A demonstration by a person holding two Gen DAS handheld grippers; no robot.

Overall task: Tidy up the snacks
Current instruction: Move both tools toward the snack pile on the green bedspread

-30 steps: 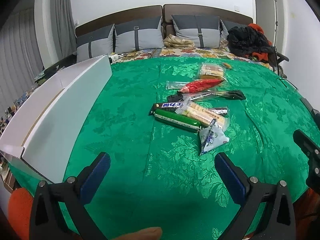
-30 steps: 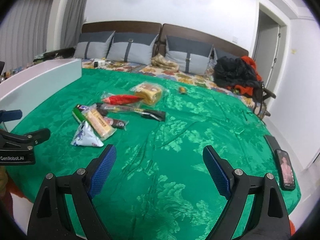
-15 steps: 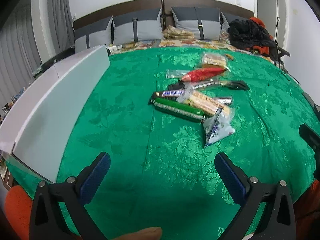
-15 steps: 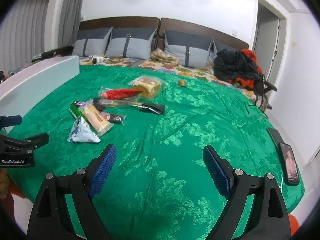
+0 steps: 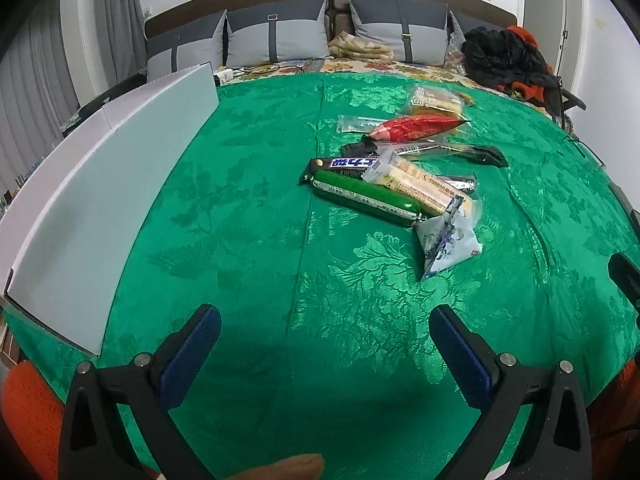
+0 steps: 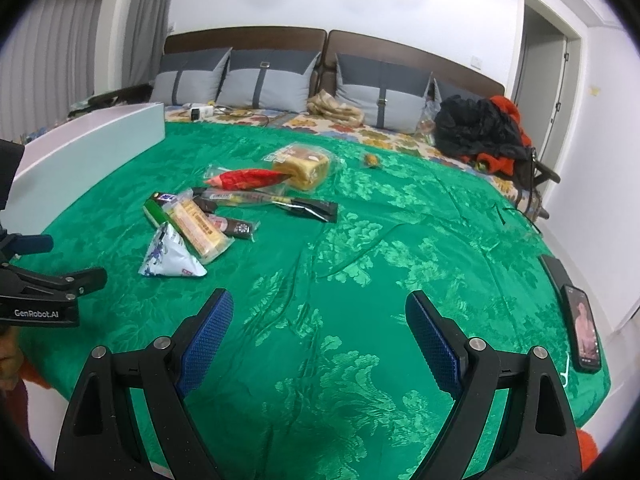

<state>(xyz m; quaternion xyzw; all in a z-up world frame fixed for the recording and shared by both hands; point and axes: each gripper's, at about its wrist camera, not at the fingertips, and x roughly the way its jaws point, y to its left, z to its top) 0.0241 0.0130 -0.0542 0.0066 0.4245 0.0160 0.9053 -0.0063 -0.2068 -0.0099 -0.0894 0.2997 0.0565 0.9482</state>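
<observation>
- The left gripper is open wide and holds nothing, low over the green bedspread.
- The right gripper is open wide too, with nothing in it.
- The snacks lie in a heap mid-bed, ahead of both.
- A green tube pack touches the blue-white pouch.
- A white box sits at the left edge.
- A phone lies at the right edge.

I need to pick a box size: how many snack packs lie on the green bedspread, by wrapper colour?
Red: 1, red packet
Green: 1, green tube
White-and-blue: 1, pouch
Beige: 2, biscuit pack, bread bag
Dark: 3, chocolate bar, long stick pack, small dark pack
Total: 8
</observation>
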